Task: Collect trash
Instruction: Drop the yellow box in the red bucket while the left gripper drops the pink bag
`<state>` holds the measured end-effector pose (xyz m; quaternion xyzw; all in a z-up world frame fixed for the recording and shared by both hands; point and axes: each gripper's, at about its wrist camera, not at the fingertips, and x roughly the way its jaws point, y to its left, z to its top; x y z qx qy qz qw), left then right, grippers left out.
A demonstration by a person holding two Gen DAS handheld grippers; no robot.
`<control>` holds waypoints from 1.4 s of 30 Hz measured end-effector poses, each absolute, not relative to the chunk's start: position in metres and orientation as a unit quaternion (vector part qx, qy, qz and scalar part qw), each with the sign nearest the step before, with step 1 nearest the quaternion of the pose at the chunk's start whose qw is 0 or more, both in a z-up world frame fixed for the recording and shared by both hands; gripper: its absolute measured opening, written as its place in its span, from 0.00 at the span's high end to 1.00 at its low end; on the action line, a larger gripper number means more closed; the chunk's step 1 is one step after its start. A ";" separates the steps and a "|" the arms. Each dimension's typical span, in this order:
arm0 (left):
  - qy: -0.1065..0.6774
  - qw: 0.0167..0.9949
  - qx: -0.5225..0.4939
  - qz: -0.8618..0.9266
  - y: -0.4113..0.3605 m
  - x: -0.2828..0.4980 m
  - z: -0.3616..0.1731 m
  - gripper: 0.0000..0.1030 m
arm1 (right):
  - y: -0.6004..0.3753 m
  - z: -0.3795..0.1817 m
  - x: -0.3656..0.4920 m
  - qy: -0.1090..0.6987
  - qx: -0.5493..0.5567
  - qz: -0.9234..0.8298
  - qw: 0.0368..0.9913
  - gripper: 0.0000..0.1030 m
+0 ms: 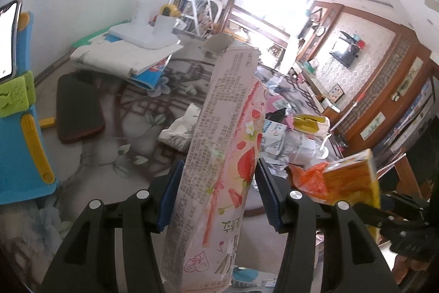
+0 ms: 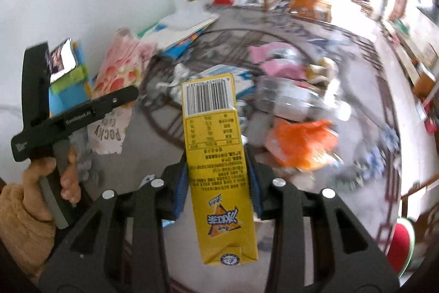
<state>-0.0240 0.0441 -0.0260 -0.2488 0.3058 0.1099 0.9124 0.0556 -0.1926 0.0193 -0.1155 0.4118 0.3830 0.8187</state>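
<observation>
On my left wrist camera, the left gripper (image 1: 216, 199) has its blue-padded jaws closed against the two sides of a tall pink strawberry Pocky box (image 1: 219, 155), which stands nearly upright between them, its torn-open top flap at about 12 o'clock. On my right wrist camera, the right gripper (image 2: 216, 183) is clamped the same way on a narrow yellow snack box (image 2: 214, 144), barcode end pointing away at 12 o'clock.

Both boxes are held up above a patterned floor mat (image 1: 109, 155). Beyond them, from 1 to 3 o'clock in the right view, lies a loose heap of litter: an orange plastic bag (image 2: 301, 144), a blue-and-white carton (image 2: 238, 78) and pink paper (image 2: 263, 54); that area is blurred.

In the left view, the yellow box and orange bag appear at 4 o'clock, a crumpled white plastic bag (image 1: 181, 131) sits on the mat just left of the pink box, and a dark cushion (image 1: 78, 109) lies at 9 o'clock. In the right view, the person's left hand (image 2: 49, 180) grips the left tool's handle at 8 o'clock, with the pink box beside it.
</observation>
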 end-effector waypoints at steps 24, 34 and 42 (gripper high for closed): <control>0.330 0.934 -0.134 0.030 -0.058 -0.023 -0.010 0.51 | -0.356 0.020 0.031 0.400 0.070 0.272 0.872 0.65; 0.325 0.932 -0.145 -0.068 -0.135 -0.006 0.015 0.51 | -0.419 0.025 0.028 0.374 0.125 0.221 0.892 0.65; 0.344 0.922 -0.125 -0.124 -0.196 0.010 0.015 0.51 | -0.476 0.015 0.026 0.366 0.165 0.174 0.899 0.65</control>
